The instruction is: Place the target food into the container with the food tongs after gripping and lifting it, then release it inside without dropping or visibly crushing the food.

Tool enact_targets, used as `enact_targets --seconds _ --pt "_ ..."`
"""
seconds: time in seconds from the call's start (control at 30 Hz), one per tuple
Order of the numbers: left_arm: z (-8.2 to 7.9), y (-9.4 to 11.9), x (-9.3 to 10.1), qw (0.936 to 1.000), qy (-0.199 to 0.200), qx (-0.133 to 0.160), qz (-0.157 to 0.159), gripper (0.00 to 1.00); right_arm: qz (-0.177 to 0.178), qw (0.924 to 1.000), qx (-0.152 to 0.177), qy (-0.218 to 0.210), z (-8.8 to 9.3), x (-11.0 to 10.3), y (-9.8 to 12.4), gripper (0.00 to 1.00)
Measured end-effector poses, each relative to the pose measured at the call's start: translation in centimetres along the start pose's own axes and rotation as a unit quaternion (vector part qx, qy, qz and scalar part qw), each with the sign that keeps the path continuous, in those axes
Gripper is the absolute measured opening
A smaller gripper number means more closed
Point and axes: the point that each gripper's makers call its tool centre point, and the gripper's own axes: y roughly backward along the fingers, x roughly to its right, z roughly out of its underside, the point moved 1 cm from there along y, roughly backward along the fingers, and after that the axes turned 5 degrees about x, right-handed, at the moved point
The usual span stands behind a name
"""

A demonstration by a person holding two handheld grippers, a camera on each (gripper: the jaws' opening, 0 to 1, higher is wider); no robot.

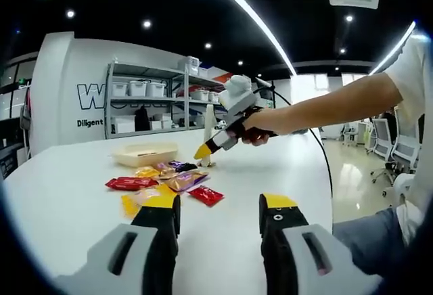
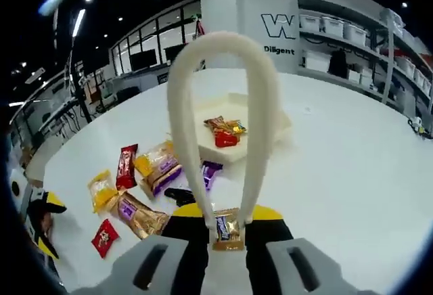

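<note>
1. Left gripper (image 1: 220, 214): black jaws with yellow tips, parted, nothing between them. It hangs low over the near edge of the table (image 1: 61, 193) and can wait there.
2. Loose snack packets (image 1: 162, 181): a scatter on the table in front of the container. Flat, glossy, crinkled wrappers in red, yellow, gold and purple; a red one (image 1: 131, 183) lies at the left of the heap.
3. Container (image 2: 284, 124): shallow, pale, squarish tray farther across the table. Red and gold packets (image 2: 225, 131) already lie inside it.
4. Food tongs (image 2: 223, 119): one smooth cream band bent into a tall loop, seemingly plastic. The arms are squeezed narrow and pinch a small gold wrapped snack (image 2: 228, 229) at their tips, lifted off the table.
5. Right gripper (image 2: 226, 224): its jaws press in on the arms of the tongs, in a person's hand (image 1: 256, 127).
6. Step in hand, as I judge it: carrying the snack to the container. Keep the squeeze even, firm enough to hold the slick wrapper without crumpling it, bring the tips low inside the rim, then ease the jaws apart.
</note>
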Motion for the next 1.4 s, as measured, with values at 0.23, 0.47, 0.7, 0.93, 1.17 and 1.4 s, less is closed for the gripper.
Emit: enact_targets --seconds 0.23,0.47,0.7,0.93,1.17,1.4 --pt "0.0 0.0 0.0 1.0000 0.001 0.001 0.001 0.44 -0.008 0.9996 0.012 -0.024 -0.5 0.2 0.3 0.12" --pt "0.0 0.0 0.2 1.0000 0.003 -0.001 0.005 0.44 -0.017 0.9958 0.083 -0.034 -4.5 0.0 1.3 0.12" --pt "-0.2 0.0 0.4 0.9999 0.003 0.007 0.011 0.43 -0.019 0.9925 0.121 -0.006 -8.5 -0.9 0.0 0.13" --pt "-0.3 0.0 0.2 0.9998 0.010 0.011 0.009 0.43 -0.032 0.9932 0.112 -0.008 -10.1 -2.0 -3.7 0.13" --pt "-0.4 0.0 0.2 0.9998 0.011 0.016 0.010 0.40 -0.043 0.9935 0.106 -0.003 -9.9 -2.7 -6.4 0.13" --pt "-0.3 0.0 -0.1 0.9997 0.012 0.017 0.009 0.40 -0.045 0.9938 0.101 0.006 -9.3 -2.7 -7.4 0.13"
